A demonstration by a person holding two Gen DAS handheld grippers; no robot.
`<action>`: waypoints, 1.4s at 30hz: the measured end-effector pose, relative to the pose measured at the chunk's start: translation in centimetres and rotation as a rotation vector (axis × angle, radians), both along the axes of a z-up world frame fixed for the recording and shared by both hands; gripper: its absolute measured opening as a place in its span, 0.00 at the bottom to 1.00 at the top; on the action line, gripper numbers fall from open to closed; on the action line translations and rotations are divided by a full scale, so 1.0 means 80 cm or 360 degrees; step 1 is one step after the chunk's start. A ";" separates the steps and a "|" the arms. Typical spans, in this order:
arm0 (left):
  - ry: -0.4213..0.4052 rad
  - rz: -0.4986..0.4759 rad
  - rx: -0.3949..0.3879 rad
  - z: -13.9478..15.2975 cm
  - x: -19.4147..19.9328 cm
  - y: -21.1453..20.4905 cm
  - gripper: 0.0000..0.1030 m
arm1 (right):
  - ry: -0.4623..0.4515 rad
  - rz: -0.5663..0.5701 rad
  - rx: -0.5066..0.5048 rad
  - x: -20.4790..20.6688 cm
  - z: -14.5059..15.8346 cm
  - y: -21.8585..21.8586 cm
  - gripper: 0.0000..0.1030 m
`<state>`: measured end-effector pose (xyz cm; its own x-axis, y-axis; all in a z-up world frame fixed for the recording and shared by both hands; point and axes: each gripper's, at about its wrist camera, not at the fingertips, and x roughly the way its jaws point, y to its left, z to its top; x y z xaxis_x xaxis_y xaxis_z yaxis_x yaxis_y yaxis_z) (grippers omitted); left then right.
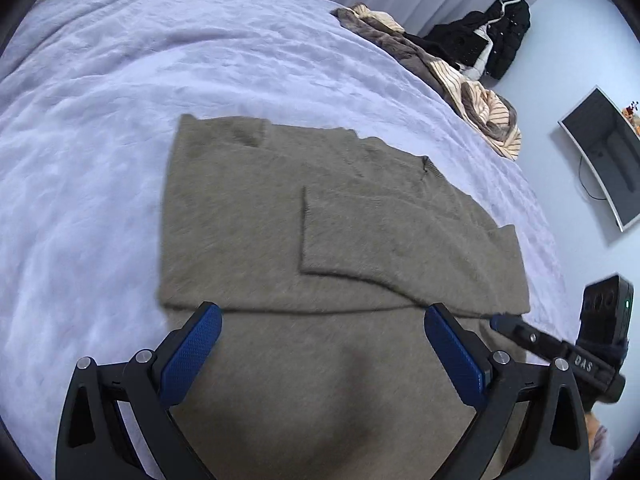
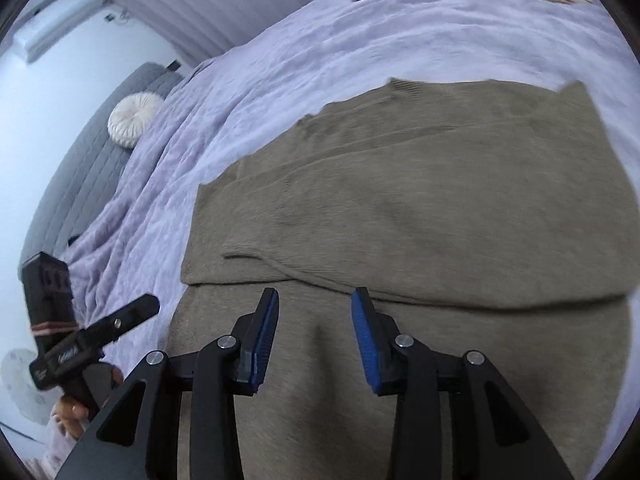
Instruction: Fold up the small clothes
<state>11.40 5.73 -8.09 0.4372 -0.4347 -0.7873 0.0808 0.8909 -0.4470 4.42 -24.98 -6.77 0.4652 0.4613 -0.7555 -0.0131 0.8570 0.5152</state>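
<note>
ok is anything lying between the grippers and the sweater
Nothing visible. The left gripper and right gripper are both open right over the sweater, with only its own folded layers under them. The striped clothes pile sits away at the bed's far edge.

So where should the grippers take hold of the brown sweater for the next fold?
Probably at the brown sweater's near hem corners, coming from the near side: the sleeves already lie folded inward, leaving a flat rectangle, and the open left gripper and right gripper hover over that near part.

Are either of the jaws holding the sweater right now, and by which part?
Nothing is held. The left gripper and right gripper both hover open over the sweater, near its folded edge, with no fabric between the jaws.
</note>
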 end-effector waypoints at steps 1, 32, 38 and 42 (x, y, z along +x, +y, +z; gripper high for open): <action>0.0018 -0.0029 -0.0002 -0.005 0.019 -0.011 0.99 | 0.0005 -0.0071 0.0037 -0.010 0.000 -0.023 0.43; -0.0073 -0.0136 -0.0172 0.046 0.080 -0.012 0.15 | -0.0011 -0.0662 0.0606 -0.022 -0.060 -0.118 0.47; -0.0090 -0.0144 -0.0046 0.028 0.071 -0.006 0.15 | -0.0093 -0.0843 0.0375 -0.012 -0.040 -0.150 0.46; 0.0042 -0.0084 0.0127 -0.016 0.064 0.001 0.30 | -0.0024 -0.0843 0.0428 -0.013 -0.057 -0.169 0.28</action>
